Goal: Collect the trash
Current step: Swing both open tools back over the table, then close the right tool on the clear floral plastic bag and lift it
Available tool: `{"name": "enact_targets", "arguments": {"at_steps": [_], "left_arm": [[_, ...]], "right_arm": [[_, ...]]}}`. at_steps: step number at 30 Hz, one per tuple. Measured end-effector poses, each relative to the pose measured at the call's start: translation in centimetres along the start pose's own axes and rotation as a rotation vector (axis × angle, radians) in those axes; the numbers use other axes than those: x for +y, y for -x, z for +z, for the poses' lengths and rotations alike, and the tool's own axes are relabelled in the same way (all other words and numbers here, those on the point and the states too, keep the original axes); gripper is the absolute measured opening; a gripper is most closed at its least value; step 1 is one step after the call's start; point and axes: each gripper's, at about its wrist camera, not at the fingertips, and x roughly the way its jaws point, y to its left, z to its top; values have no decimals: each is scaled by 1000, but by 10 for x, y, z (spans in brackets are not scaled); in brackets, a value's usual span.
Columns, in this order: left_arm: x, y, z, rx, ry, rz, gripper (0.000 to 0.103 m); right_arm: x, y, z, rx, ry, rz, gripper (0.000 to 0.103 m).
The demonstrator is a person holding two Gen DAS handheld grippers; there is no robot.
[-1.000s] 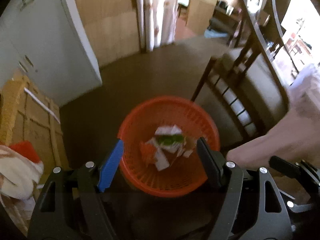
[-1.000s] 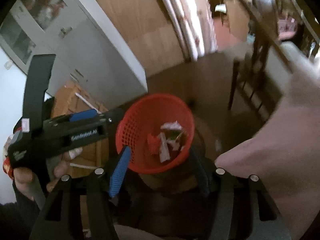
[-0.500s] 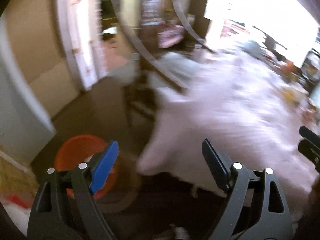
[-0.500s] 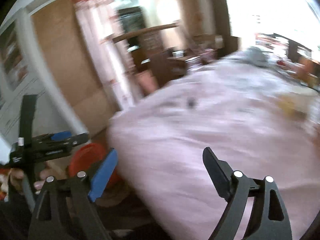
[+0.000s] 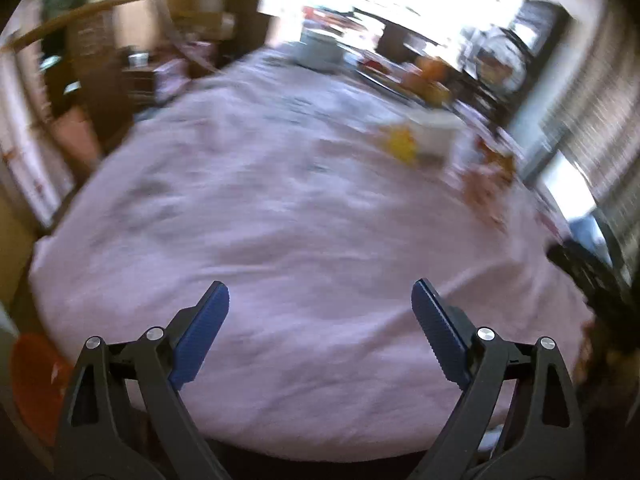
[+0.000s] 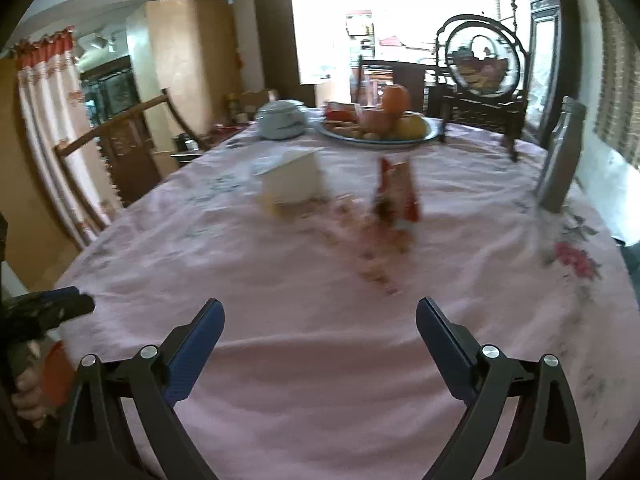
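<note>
red wrapper (image 6: 396, 196) upright on tablecloth, orange basket (image 5: 34, 380) below

The left gripper (image 5: 320, 312) fills the bottom of its own view, its jaws spread wide after just opening further, with nothing between the blue pads (image 5: 202, 338). The right gripper (image 6: 320, 330) sits low in its frame too, jaws likewise just opened wide and empty. At the far left edge of the right wrist view, a hand (image 6: 28, 394) grips the left tool (fingers only partly visible).
</note>
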Motion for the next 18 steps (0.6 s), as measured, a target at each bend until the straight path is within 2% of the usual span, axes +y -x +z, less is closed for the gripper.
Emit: {"name": "enact_targets", "arguments": {"at_steps": [5,10,15,18], "left_arm": [[-35,-24,11,35,-80,25,96],[-48,-33,19,19,-159,126,96],[-47,-44,28,42,-176,107,96],[-47,-50,31,49,-175,112,96]], "right_arm": [[-11,-35,16,48,75,-89,95],[-3,-64,25,95,129,-102,94],[7,-90,34,117,184,-108,92],[9,-102,37,141,193,-112,84]]}}
